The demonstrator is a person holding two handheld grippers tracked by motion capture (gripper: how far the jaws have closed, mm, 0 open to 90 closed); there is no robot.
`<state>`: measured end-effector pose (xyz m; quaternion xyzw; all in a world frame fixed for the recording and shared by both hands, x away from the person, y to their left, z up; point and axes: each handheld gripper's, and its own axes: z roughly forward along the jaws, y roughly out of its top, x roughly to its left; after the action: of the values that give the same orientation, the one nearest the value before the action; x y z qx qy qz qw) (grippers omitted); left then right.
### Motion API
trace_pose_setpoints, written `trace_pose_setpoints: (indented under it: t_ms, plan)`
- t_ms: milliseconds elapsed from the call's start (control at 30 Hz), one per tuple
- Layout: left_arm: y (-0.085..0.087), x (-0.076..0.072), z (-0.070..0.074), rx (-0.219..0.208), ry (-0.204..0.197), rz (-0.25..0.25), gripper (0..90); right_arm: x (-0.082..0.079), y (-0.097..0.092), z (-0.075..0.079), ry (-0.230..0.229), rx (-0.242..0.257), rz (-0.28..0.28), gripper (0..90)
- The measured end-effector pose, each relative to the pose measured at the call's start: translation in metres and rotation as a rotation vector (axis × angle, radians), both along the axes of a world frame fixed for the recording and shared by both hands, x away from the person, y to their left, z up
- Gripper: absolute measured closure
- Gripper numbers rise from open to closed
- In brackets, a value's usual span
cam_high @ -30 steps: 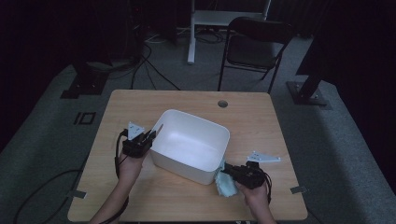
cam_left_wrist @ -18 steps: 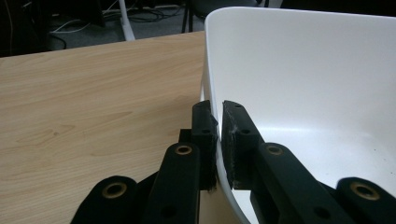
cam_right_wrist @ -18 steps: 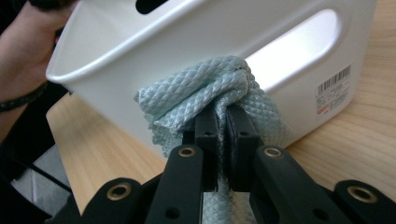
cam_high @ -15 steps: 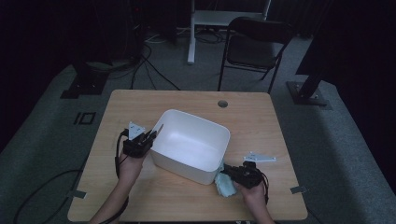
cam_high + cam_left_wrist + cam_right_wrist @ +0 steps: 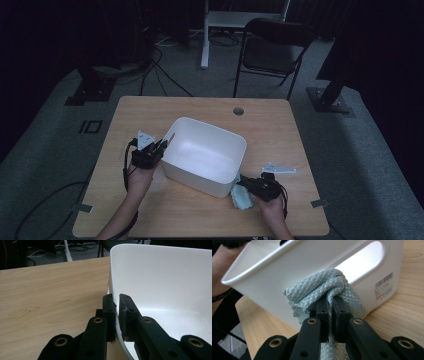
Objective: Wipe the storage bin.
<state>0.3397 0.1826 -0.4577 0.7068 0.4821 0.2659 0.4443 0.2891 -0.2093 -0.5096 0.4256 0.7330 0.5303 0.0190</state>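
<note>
I steady a white tub [image 5: 205, 156] at the centre of the wooden counter [image 5: 280, 125] in the high view, my left hand-held gripper [image 5: 161, 146] at its left rim and my right hand-held gripper [image 5: 240, 184] at its lower right corner with a pale blue cloth [image 5: 242, 198]. From above, both grips are too small to read. The left gripper view settles one: the two black jaws are clenched on the tub's thin wall [image 5: 115, 315], one pad [image 5: 109, 312] outside, the other inside, at the lower centre of the frame, with the bare white interior to the right. The right gripper view settles the other: the jaws are pinched on the quilted cloth [image 5: 324, 287], bunched and pressed against the tub's outer wall [image 5: 294, 267] just below its handle cutout [image 5: 359, 258], with a barcode label [image 5: 384, 285] at the right and my other hand [image 5: 222, 270] at the upper left. Only the high view takes in the folding chair [image 5: 272, 47] beyond the counter, at the top of the frame.
</note>
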Motion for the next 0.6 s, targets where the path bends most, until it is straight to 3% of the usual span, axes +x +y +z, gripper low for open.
trace_pose_setpoints:
  t_ms: [300, 600]
  plan:
    - [0.0, 0.0, 0.0, -0.002, -0.001, 0.001, 83.6, 0.002, -0.002, -0.003, 0.009, -0.006, -0.016, 85.1]
    - [0.0, 0.0, 0.0, 0.004, 0.001, -0.006, 83.7, 0.014, 0.0, -0.026, 0.095, -0.044, -0.028, 85.1]
